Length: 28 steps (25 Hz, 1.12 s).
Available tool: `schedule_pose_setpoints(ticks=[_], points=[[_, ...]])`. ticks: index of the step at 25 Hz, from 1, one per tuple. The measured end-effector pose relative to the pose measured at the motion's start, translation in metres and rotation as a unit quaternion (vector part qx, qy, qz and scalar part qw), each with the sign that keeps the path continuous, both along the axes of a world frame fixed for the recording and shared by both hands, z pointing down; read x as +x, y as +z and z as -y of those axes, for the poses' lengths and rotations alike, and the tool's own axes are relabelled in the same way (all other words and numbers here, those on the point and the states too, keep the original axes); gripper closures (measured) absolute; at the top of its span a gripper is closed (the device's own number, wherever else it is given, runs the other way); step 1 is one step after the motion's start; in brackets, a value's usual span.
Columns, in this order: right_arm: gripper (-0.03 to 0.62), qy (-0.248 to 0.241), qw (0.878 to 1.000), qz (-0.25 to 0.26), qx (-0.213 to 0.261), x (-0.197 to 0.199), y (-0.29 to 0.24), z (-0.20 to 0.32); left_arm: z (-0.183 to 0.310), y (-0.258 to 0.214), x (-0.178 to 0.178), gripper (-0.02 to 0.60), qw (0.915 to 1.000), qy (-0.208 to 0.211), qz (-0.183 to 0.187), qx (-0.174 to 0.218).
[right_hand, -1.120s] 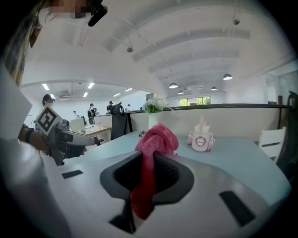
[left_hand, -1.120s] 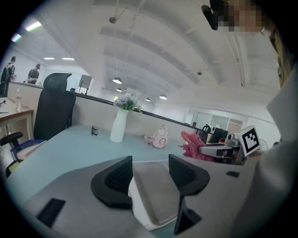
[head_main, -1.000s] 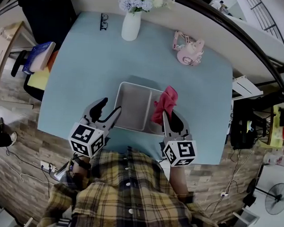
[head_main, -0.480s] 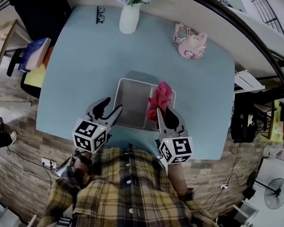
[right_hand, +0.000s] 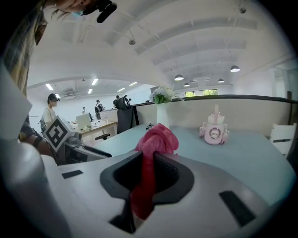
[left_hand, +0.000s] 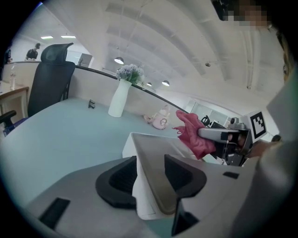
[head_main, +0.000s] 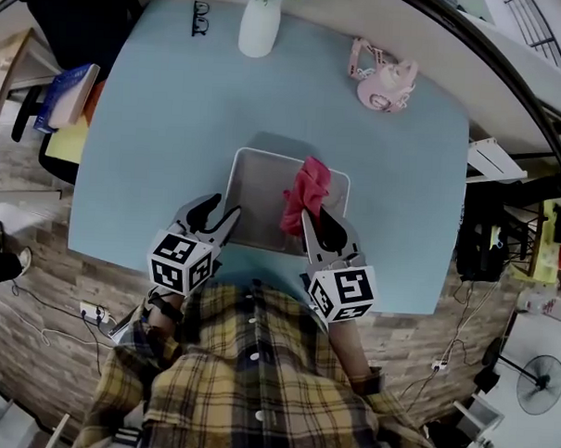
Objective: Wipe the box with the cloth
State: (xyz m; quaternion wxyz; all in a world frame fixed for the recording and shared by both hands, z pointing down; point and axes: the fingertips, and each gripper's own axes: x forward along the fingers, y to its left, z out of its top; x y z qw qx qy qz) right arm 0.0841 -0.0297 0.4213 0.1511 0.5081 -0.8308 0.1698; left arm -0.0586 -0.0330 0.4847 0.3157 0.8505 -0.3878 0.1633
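An open white box [head_main: 258,199] with a grey inside sits on the pale blue table [head_main: 154,148], close to the near edge. My left gripper [head_main: 216,209] straddles its near-left wall. The jaws are closing, one pad outside and one inside, and the wall [left_hand: 153,148] runs between them in the left gripper view [left_hand: 151,174]. My right gripper [head_main: 316,220] is shut on a red cloth [head_main: 305,193], which hangs over the right half of the box. In the right gripper view the cloth [right_hand: 156,142] bunches up above the jaws [right_hand: 149,172].
A white vase with flowers [head_main: 259,22] and a pair of glasses [head_main: 201,20] stand at the table's far edge, and a pink toy [head_main: 384,79] sits at the far right. Books [head_main: 68,98] lie on a chair left of the table.
My left gripper has sunk onto the box's near-left wall and its jaws have narrowed. My right gripper has carried the cloth a little left and down over the box.
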Motion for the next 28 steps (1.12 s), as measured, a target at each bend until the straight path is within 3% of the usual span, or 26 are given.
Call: schedule_pose_setpoints(ticks=[15,19,24,28], points=[[0.53,-0.014,1.0,-0.002,-0.011,-0.001,0.009,-0.002,-0.004,0.021,0.0,0.456,0.9996,-0.015,-0.004,-0.025],[0.53,-0.023,1.0,-0.002,-0.013,-0.006,0.013,0.001,-0.002,0.025,-0.004,0.505,0.9994,-0.023,-0.002,-0.025],[0.53,-0.043,0.999,-0.001,-0.007,-0.018,0.013,0.01,-0.001,0.026,-0.005,0.5,0.9992,-0.024,-0.017,-0.027],[0.53,-0.064,0.998,-0.003,0.004,-0.03,0.008,0.021,-0.002,0.027,-0.005,0.495,0.9996,-0.02,-0.004,-0.022]])
